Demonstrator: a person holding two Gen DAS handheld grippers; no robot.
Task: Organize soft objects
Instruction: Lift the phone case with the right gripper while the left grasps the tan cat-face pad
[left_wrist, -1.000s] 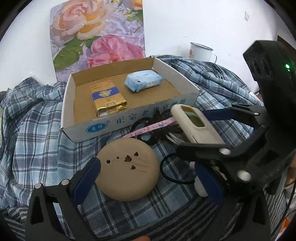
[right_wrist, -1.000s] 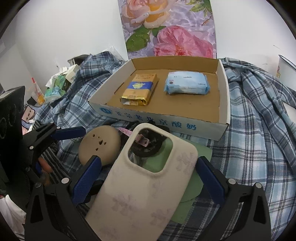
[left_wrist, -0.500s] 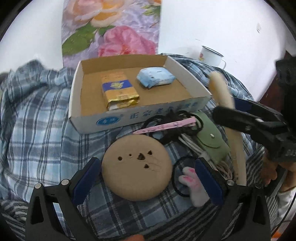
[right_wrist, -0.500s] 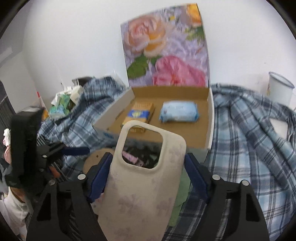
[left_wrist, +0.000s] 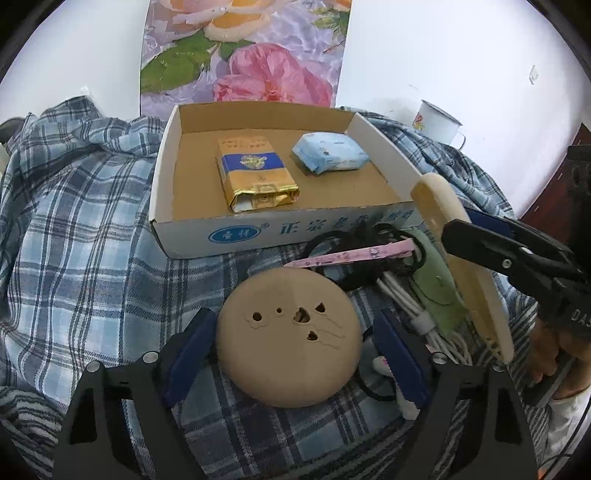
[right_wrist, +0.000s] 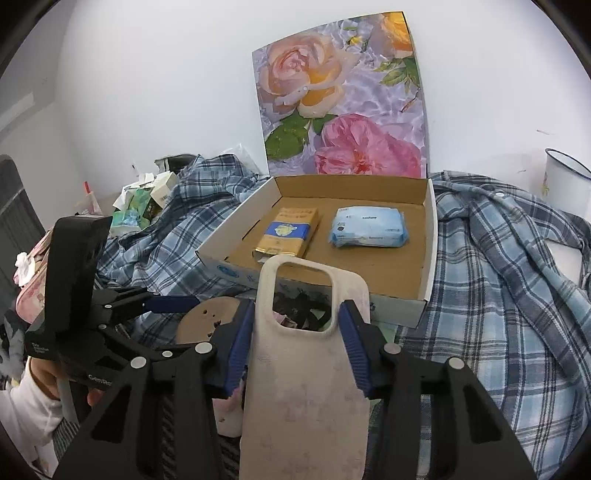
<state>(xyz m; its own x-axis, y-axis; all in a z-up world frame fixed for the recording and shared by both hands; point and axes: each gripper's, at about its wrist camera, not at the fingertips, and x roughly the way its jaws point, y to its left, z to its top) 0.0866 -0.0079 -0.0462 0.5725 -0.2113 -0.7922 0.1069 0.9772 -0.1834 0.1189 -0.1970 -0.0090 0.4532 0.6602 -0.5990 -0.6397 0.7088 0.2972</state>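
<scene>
My right gripper (right_wrist: 299, 332) is shut on a cream soft phone case (right_wrist: 306, 380), held upright in front of the cardboard box (right_wrist: 428, 258). The case also shows edge-on in the left wrist view (left_wrist: 469, 269). My left gripper (left_wrist: 291, 339) straddles a tan round pad (left_wrist: 288, 336) with small cut-out holes; both blue pads sit close at its sides, and I cannot tell whether they press it. The box (left_wrist: 162, 177) holds a gold packet (left_wrist: 255, 173) and a blue tissue pack (left_wrist: 330, 152).
A pink strip (left_wrist: 351, 254), black cords, white cable and a green pouch (left_wrist: 436, 288) lie between pad and box. Blue plaid cloth (left_wrist: 74, 221) covers the surface. A white enamel mug (left_wrist: 437, 122) stands back right. A floral board (right_wrist: 340, 103) leans on the wall.
My right gripper has lifted the phone case up off the pile and closed tighter on it. My left gripper has moved in around the tan pad and its jaws have narrowed.
</scene>
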